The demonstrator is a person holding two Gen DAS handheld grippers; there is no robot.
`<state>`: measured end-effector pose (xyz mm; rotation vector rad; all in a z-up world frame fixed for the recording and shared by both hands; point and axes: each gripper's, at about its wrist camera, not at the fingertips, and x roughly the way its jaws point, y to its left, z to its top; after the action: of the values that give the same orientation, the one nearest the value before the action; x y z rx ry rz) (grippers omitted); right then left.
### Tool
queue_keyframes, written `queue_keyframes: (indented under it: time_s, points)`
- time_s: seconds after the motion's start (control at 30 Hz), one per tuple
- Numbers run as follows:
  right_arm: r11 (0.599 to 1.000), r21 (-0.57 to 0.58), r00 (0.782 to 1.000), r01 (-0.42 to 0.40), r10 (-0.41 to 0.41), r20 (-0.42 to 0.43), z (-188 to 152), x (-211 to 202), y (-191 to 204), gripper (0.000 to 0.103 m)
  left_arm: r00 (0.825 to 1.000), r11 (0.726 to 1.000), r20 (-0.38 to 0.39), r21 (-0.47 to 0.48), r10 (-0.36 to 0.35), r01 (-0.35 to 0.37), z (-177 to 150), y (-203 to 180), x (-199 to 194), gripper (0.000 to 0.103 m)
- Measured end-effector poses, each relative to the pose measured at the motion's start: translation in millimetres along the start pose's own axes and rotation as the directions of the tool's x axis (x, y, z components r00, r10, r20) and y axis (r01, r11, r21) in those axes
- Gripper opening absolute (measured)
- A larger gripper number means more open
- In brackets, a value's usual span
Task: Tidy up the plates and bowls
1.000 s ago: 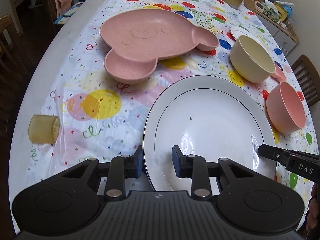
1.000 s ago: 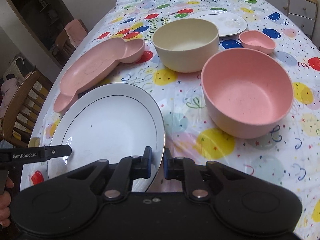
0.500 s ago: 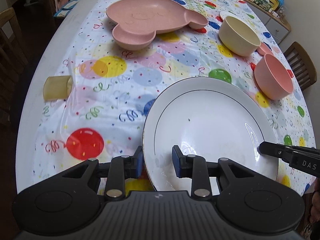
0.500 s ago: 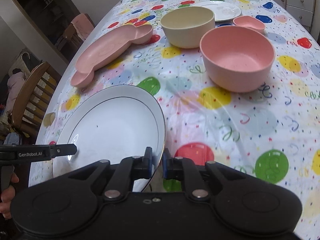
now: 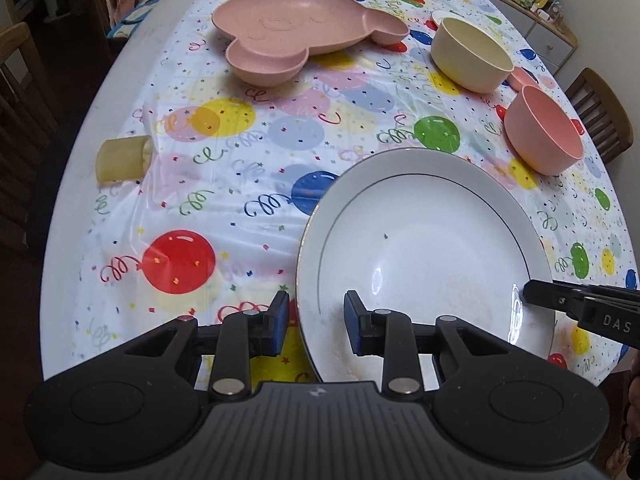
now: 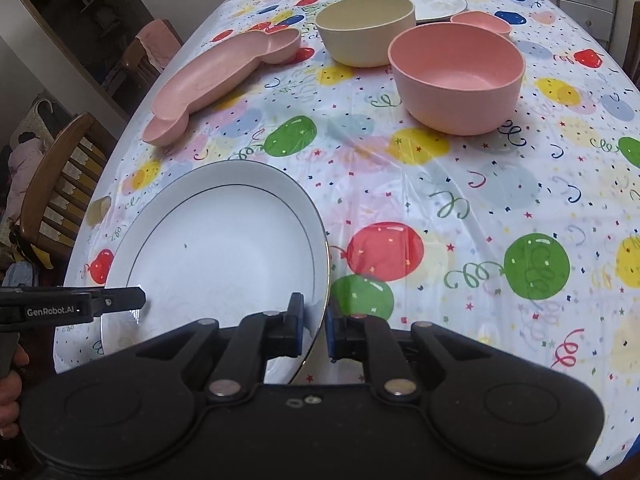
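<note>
The counter [image 5: 86,128] fills both views under a white cloth printed with balloons and confetti [image 5: 280,168]. The large white plate with a thin dark ring [image 5: 424,256] sits low in both frames — lower right in the left wrist view, lower left in the right wrist view [image 6: 216,248] — with a gripper at each side of it.

The left gripper [image 5: 316,322] straddles the plate's left rim, its jaws set a modest way apart, one pad outside the rim and one over the plate's inner face; whether both pads press on the china I cannot tell. The right gripper [image 6: 314,330] has its jaws nearly together and clamped on the plate's right rim, the edge running between the blue pads.

A pink mouse-shaped divided plate [image 5: 304,36] lies toward the top centre of the left wrist view. To its right stand a cream bowl [image 5: 472,54] and, nearer, a pink bowl [image 5: 544,130], close together. Behind them in the right wrist view lie a small white plate [image 6: 440,0] and a small pink dish [image 6: 482,24]. A short yellowish cup [image 5: 120,158] lies on its side at the left edge of the cloth.
</note>
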<state>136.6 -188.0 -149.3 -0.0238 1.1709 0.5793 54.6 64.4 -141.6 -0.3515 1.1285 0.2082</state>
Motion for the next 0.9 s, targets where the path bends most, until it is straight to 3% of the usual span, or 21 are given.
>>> queue_keyframes:
  time_s: [0.13, 0.37, 0.5, 0.67, 0.77, 0.9]
  points:
    - [0.999, -0.017, 0.999, 0.035, -0.035, 0.024, 0.0, -5.3, 3.5, 0.021, 1.0, 1.0, 0.004, 0.002, 0.009, -0.009, -0.9, 3.3, -4.2, 0.029]
    - [0.997, -0.042, 0.995, 0.07, -0.067, 0.071, 2.3, -21.8, 10.9, 0.029, 0.999, 1.0, 0.051, 0.024, 0.009, -0.01, -2.3, 4.0, -23.5, 0.03]
    - [0.996, -0.061, 0.993, 0.069, -0.063, 0.098, 2.8, -30.2, 21.0, 0.033, 0.995, 0.999, 0.1, 0.04, 0.006, -0.01, -2.1, 2.2, -38.5, 0.053]
    - [0.995, -0.079, 0.99, 0.066, -0.056, 0.129, 0.1, -41.8, 35.4, 0.036, 0.989, 0.998, 0.15, 0.06, -0.013, 0.004, 1.3, -2.8, -55.4, 0.055]
    - [0.994, -0.088, 0.986, 0.07, -0.055, 0.155, -0.3, -51.0, 42.9, 0.045, 0.984, 0.997, 0.176, 0.079, -0.029, 0.016, 4.5, -7.5, -64.6, 0.055]
    - [0.992, -0.101, 0.979, 0.079, -0.058, 0.197, 1.4, -64.9, 51.4, 0.059, 0.974, 0.993, 0.22, 0.111, -0.056, 0.032, 8.7, -18.5, -77.8, 0.067]
